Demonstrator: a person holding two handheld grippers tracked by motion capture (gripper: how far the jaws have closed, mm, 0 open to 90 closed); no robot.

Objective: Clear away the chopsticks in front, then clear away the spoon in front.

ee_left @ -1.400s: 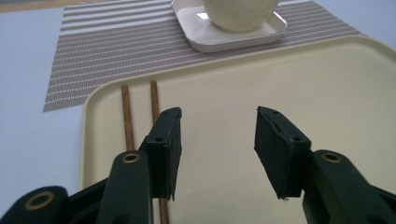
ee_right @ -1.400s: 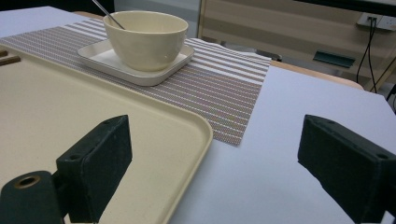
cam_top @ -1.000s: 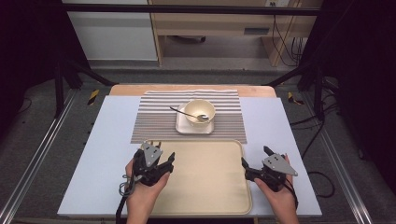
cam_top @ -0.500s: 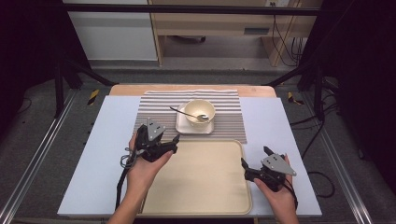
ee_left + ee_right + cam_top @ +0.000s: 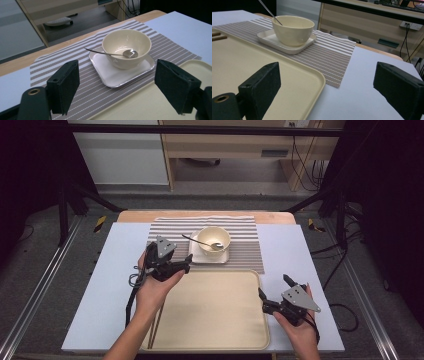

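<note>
A cream bowl (image 5: pixel 214 240) with a metal spoon (image 5: pixel 200 241) leaning in it stands on a square white plate (image 5: pixel 226 256), on a striped placemat (image 5: pixel 250 245). My left gripper (image 5: pixel 186 264) hovers just left of the plate, over the placemat's near left corner, pointing at the bowl (image 5: pixel 126 47). Its jaws have just been opening and stand open with nothing between them (image 5: pixel 117 82). My right gripper (image 5: pixel 274 287) stays open beside the right edge of the cream tray (image 5: pixel 215 320), also with nothing in it (image 5: pixel 327 82).
Two brown chopsticks (image 5: pixel 156 322) lie along the tray's left side, partly under the left forearm; their ends (image 5: pixel 218 36) also appear in the right gripper view. A pale blue mat (image 5: pixel 100 300) covers the table. Beyond the far edge are a cabinet and cables.
The left hand has lifted from the tray's left part and moved away from the person toward the bowl, its jaws standing wider. The right hand has stayed put.
</note>
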